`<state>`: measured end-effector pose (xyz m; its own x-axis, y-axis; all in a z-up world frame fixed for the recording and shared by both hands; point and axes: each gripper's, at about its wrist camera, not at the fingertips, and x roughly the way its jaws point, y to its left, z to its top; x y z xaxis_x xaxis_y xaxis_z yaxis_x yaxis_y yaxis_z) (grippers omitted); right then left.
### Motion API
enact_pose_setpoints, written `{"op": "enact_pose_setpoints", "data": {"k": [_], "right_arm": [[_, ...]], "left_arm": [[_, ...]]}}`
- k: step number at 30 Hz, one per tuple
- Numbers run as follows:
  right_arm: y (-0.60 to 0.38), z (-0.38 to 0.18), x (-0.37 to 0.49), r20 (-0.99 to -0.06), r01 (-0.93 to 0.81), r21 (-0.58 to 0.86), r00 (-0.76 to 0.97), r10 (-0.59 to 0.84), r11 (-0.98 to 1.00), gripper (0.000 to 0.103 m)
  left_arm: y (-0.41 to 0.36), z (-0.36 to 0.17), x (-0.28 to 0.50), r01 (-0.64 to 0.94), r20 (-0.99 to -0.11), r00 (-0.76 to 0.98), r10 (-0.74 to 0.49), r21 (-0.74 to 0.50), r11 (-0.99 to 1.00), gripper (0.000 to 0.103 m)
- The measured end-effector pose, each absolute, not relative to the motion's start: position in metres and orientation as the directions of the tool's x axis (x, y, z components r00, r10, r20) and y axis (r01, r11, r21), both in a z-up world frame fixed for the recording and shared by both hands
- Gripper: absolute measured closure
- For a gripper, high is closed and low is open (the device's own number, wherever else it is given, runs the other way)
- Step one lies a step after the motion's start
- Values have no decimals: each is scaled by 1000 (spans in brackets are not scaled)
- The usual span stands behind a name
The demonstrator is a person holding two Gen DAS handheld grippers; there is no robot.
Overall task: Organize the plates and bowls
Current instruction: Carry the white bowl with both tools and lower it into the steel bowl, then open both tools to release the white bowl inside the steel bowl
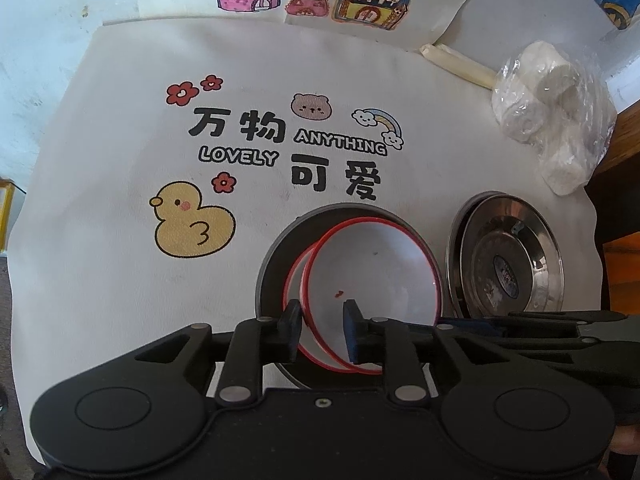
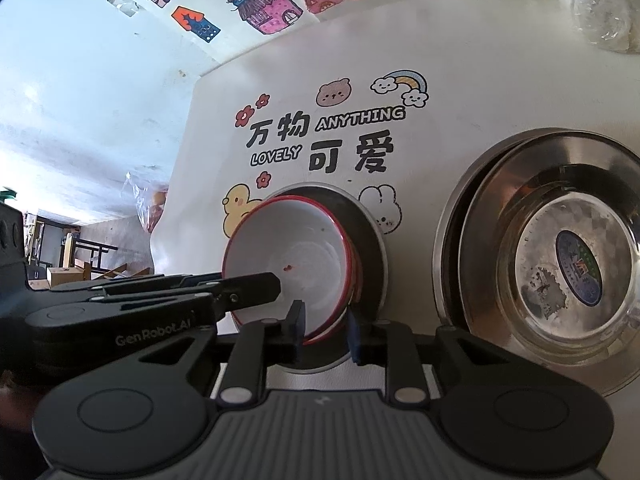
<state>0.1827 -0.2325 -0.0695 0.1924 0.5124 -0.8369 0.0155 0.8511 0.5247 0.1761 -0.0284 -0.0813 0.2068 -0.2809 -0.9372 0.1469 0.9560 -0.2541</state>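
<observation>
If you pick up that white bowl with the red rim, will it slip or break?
The white bowl looks glossy, so it may slip between narrow pads. It seems rigid, probably ceramic or melamine; I can't tell which, so maybe breakable. It sits tilted in another bowl and may rock.

bowls (image 1: 372, 264): white, red rims (one tiny red speck inside)
plates (image 2: 500, 240): silver steel
cloth (image 1: 120, 128): cream, yellow duck print
</observation>
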Motion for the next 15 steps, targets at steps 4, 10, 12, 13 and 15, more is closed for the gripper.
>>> {"op": "enact_pose_setpoints", "data": {"k": [4, 10, 12, 13, 15], "right_arm": [[-234, -70, 183, -834, 14, 530, 189, 518, 848, 76], [-234, -68, 183, -833, 5, 531, 188, 521, 847, 75], [-234, -68, 182, -832, 1, 532, 188, 522, 847, 73], [-234, -68, 182, -831, -2, 532, 189, 523, 847, 72], [-234, -66, 182, -831, -11, 531, 193, 523, 848, 70]], "left_arm": [[-28, -80, 175, 145, -938, 209, -277, -250, 957, 79], [-25, -80, 172, 130, -943, 209, -259, -236, 963, 74], [-24, -80, 171, 126, -944, 209, -255, -233, 964, 72], [-23, -80, 170, 121, -944, 210, -253, -232, 965, 69], [-22, -78, 169, 112, -942, 220, -254, -234, 966, 64]]}}
